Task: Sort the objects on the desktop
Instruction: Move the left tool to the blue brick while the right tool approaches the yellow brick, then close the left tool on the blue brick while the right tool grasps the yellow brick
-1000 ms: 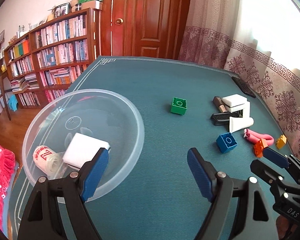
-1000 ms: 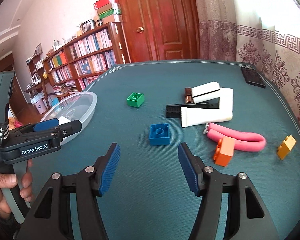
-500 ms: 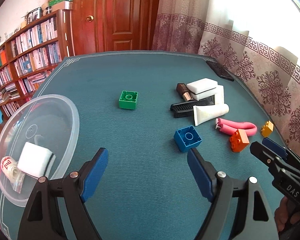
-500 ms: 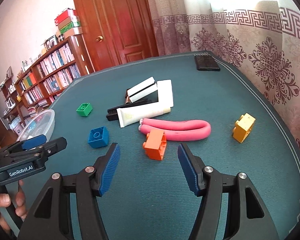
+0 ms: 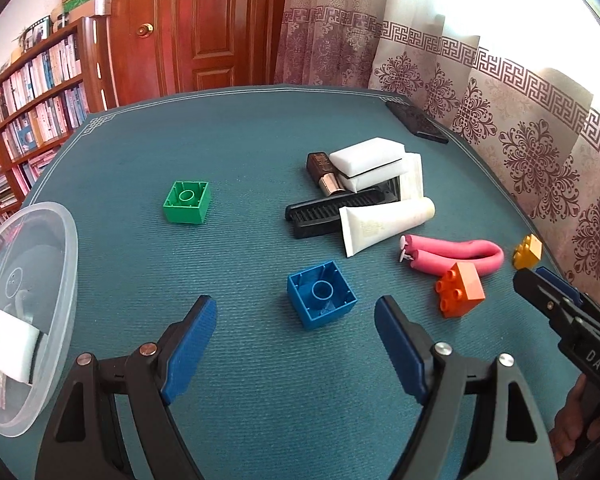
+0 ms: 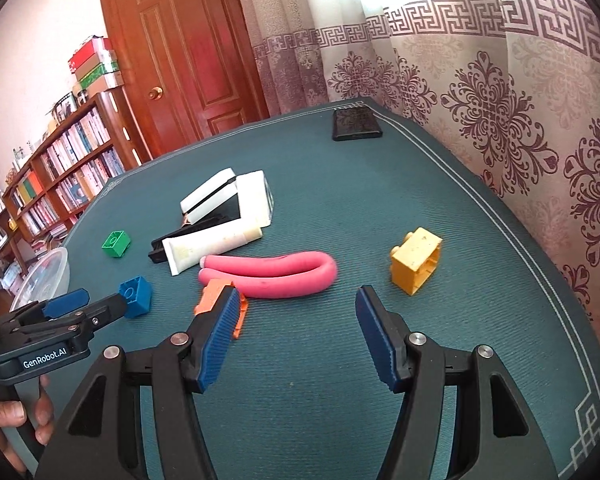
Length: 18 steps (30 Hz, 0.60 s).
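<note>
Left wrist view: blue brick (image 5: 321,293) lies hollow side up, just ahead of the wide-open, empty left gripper (image 5: 296,344).
Surroundings: clear bowl (image 5: 66,280) at left; orange brick (image 5: 460,288) touching pink foam roller (image 5: 456,254).
Right gripper (image 6: 296,336): wide open, empty, yellow brick (image 6: 416,260) ahead.

Four bricks (image 5: 321,294); two sponges (image 5: 367,155); two tubes (image 5: 384,222).

A bowl (image 5: 66,256) sits at the tabletop's (image 5: 240,128) left edge, a phone (image 5: 416,122) at the far right corner, blocks (image 5: 321,294) and toiletries (image 5: 384,222) between.
</note>
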Available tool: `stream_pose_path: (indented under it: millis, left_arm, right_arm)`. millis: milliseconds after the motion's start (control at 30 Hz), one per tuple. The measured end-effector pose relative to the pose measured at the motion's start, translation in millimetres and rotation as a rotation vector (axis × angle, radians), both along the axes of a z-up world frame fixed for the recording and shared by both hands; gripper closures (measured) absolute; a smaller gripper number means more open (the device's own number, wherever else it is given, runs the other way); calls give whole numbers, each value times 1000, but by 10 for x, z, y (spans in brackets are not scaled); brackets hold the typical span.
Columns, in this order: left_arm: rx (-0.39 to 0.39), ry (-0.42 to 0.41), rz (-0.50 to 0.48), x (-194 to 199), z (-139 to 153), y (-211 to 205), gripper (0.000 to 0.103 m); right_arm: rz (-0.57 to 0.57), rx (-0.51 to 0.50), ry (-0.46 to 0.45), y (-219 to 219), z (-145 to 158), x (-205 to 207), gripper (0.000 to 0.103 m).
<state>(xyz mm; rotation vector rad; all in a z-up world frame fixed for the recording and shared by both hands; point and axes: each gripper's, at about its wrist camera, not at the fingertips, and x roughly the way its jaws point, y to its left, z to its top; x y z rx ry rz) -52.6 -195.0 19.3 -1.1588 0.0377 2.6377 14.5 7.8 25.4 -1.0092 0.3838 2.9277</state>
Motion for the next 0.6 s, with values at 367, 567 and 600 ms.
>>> stream_pose_path:
  millis: [367, 567, 600]
  left_arm:
    - [-22, -37, -6, -128, -150, 133, 19]
    - [-26, -47, -8, -185, -194, 182, 19]
    - [-26, -48, -8, -190, -199, 185, 19]
  right_arm:
    - [-117, -21, -11, 488, -44, -3, 39]
    - [-107, -17, -18, 550, -51, -84, 39]
    - [-103, -13, -17, 550, -51, -100, 39]
